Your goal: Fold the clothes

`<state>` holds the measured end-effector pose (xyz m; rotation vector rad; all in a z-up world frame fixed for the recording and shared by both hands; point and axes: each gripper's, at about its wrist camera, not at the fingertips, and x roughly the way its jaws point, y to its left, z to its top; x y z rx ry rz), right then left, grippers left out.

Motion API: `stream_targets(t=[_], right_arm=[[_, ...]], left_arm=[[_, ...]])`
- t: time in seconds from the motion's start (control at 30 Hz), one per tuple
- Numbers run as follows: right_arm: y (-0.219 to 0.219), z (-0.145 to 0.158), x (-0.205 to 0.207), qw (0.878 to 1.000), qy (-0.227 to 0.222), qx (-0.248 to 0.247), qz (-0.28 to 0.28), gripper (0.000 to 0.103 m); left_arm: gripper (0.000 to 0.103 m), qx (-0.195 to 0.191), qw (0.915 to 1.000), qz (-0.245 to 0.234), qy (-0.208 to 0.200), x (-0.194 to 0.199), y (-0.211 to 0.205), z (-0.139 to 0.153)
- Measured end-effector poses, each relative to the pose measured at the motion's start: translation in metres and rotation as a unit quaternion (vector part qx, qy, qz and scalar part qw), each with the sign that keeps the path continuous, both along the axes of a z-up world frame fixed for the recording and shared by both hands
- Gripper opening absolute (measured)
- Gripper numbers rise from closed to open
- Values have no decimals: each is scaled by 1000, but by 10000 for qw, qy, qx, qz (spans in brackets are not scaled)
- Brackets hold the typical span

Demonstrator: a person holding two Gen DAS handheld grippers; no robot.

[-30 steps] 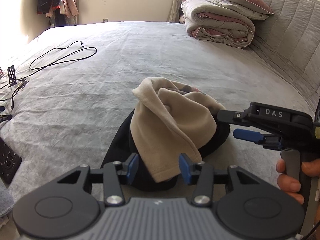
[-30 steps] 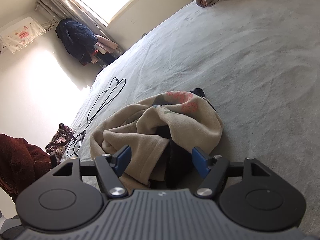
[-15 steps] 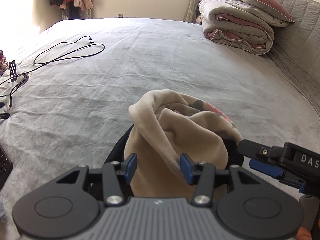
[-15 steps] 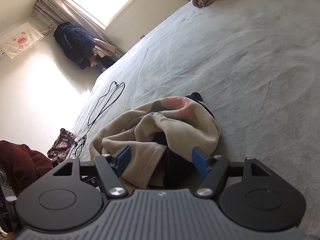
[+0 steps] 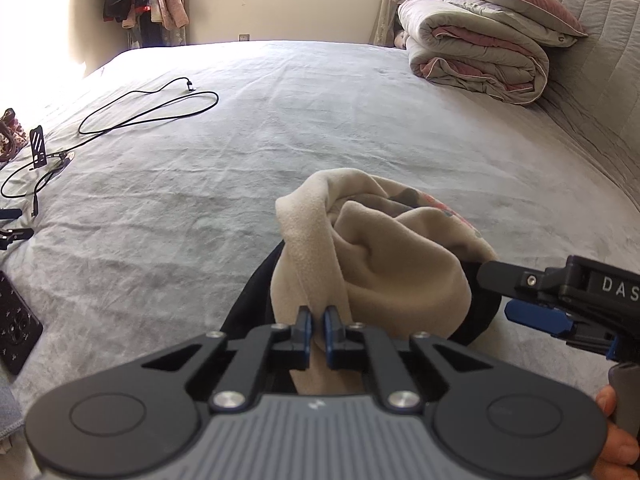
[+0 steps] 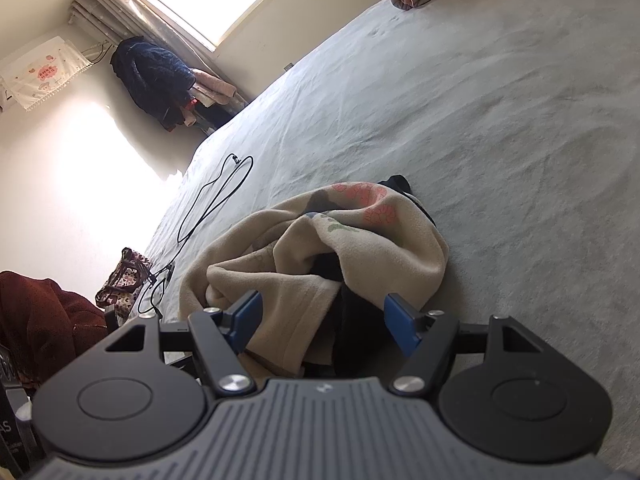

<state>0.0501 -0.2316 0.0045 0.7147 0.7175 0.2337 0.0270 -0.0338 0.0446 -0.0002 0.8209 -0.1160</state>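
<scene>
Left wrist view: one crumpled beige fleece garment with a faded pink print, bunched over one black garment, sits lower centre of frame on the grey bed. Left hand-held gripper is pinched onto a beige fold. Right hand-held gripper has fingers spread apart, pile just ahead between them.

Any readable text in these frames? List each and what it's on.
"DAS": white letters on the side of the right gripper, cut off by the frame edge in the left wrist view.
Wall cloth: pink print, too blurred to read.
Black object at the left edge of the right wrist view: faint letters, cut off and unreadable.
Nothing else legible.
</scene>
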Motion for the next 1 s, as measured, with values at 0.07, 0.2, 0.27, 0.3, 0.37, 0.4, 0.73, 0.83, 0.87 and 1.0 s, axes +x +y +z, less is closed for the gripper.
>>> stream_targets(t=[0.07, 0.2, 0.27, 0.3, 0.37, 0.4, 0.73, 0.83, 0.87, 1.0], right_arm=[[0, 0, 0, 10000, 2, -7, 7, 71], [0, 0, 0, 10000, -17, -25, 10, 71], [0, 1, -1, 10000, -48, -37, 8, 71], [0, 2, -1, 10000, -65, -46, 3, 71], [0, 4, -3, 9999, -113, -70, -1, 71], [-1, 5, -3, 9999, -138, -75, 3, 71], [0, 8, -3, 9997, -247, -65, 14, 71], [-2, 8, -2, 9997, -248, -53, 4, 71], [-2, 7, -2, 9997, -243, -54, 0, 71], [-1, 5, -2, 9997, -219, -56, -22, 71]], left_arm=[[6, -37, 10000, -30, -31, -4, 2, 3], [6, -112, 9999, -90, -94, -11, 6, 10], [6, -148, 9997, -120, -124, -15, 9, 13], [6, -157, 9997, -136, -135, -17, 9, 14], [6, -179, 9995, -185, -166, -22, 9, 16], [5, -180, 9994, -220, -182, -25, 9, 17], [5, -249, 9974, -644, -228, -63, 2, 16], [5, -298, 9964, -779, -163, -75, -2, 10], [5, -305, 9960, -835, -129, -80, -3, 7], [5, -317, 9939, -1054, 10, -97, -10, -5]])
